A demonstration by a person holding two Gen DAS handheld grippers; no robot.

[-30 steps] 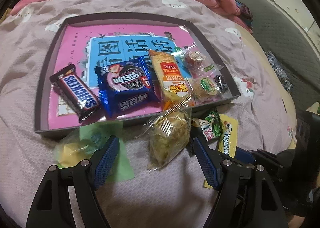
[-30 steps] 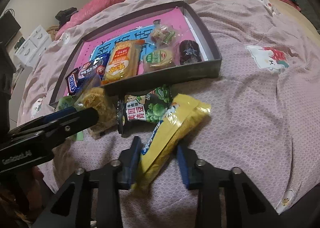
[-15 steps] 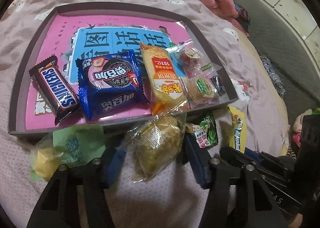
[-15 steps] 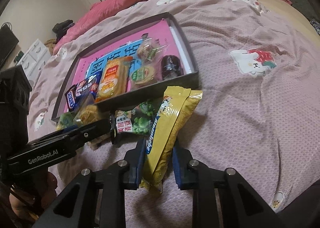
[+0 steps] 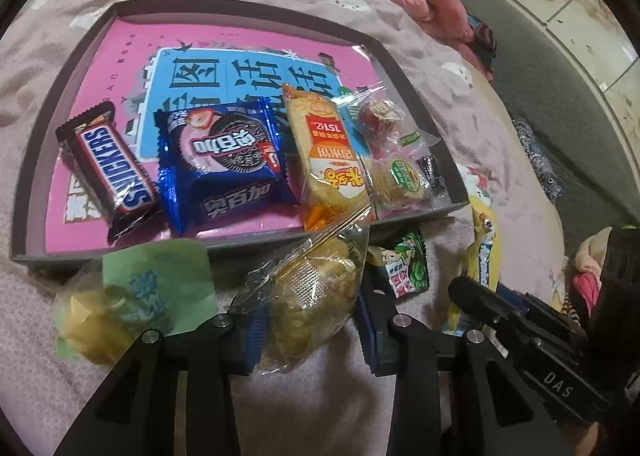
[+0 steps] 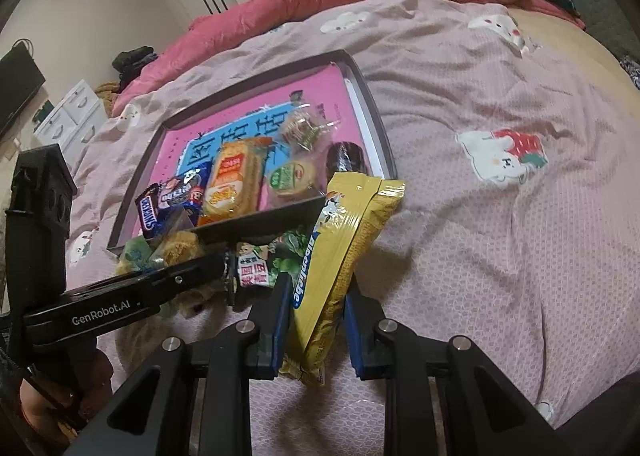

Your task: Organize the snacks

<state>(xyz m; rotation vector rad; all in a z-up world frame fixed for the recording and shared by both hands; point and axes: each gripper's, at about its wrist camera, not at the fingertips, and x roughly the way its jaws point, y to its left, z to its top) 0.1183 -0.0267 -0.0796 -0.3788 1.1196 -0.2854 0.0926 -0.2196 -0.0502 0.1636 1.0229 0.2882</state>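
Left claw [image 5: 308, 330]: jaws closing around a clear-wrapped pastry [image 5: 310, 296]; the blue pads sit at both sides of the bag, and whether they press it yet cannot be told.
Right claw [image 6: 314, 320]: closed tight on a long yellow snack bag [image 6: 344, 252], which stands tilted, its top end over the tray's near corner.
Tray [image 5: 248, 246]: dark-rimmed, on the pink bedspread [image 6: 500, 236], with a pink and blue sheet on its floor.
In the tray: a chocolate bar [image 5: 110, 172] at the left, then a blue cookie pack [image 5: 224, 168], an orange cracker pack [image 5: 328, 160], and small clear-wrapped sweets [image 5: 396, 176] at the right end.
Outside the tray: a green-labelled yellow cake [image 5: 132, 296] just beside the left claw, and a green pea packet [image 5: 408, 268] between the two claws.
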